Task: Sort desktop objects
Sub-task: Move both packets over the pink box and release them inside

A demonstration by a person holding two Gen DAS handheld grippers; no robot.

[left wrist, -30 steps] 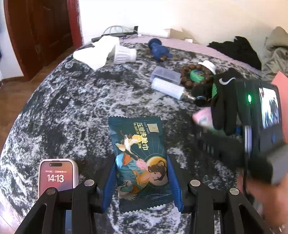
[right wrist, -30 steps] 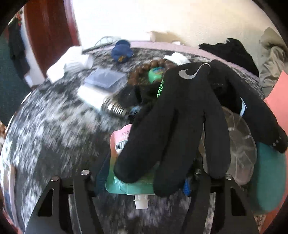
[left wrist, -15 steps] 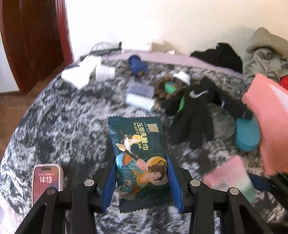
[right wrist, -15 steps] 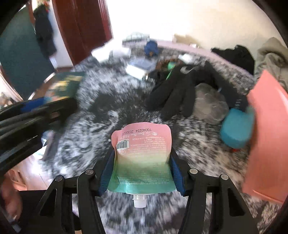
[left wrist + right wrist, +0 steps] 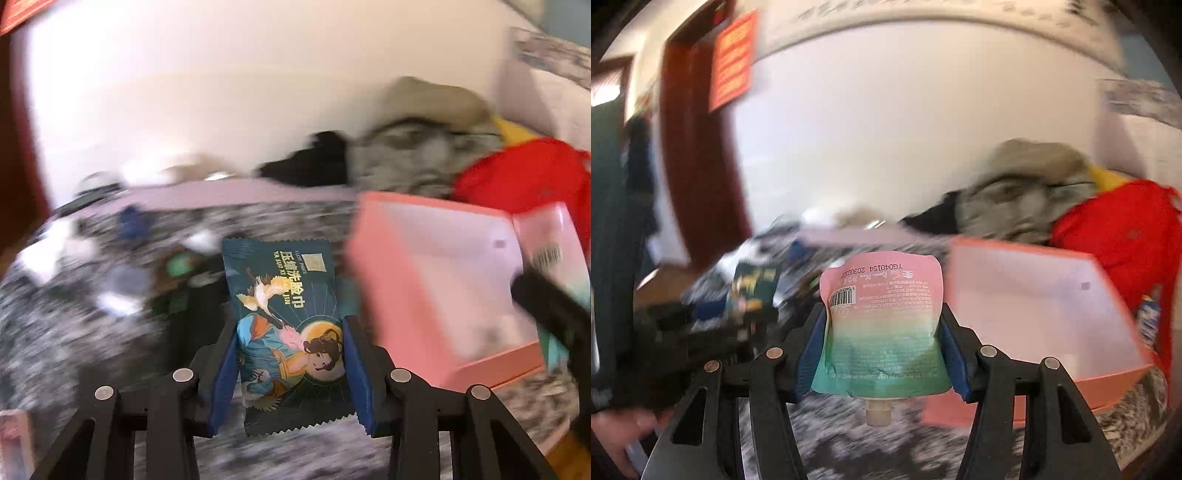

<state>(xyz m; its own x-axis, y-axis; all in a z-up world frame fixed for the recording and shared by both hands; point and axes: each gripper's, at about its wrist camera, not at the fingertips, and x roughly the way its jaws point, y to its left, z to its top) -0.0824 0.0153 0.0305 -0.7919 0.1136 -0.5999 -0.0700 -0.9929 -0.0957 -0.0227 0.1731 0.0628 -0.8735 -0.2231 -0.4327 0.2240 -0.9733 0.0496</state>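
Left gripper (image 5: 291, 365) is clamped on a dark teal sachet (image 5: 284, 325) with a crane and a painted figure on it, blue pads pressing both long edges, packet held up off the marbled grey desk (image 5: 66, 332). Right gripper (image 5: 886, 350) is squeezing a pink-to-green spout pouch (image 5: 882, 325), spout pointing back toward the camera. Off to the right sits an open pink box (image 5: 436, 295); its inside looks pale and I can't make out anything in it through the blur. Sachet hangs just left of the box's near wall. Far edge of the desk has a pile of grey, black and red clothes (image 5: 1071, 214) behind the box. Left half of the desk is littered with small blurry stuff.
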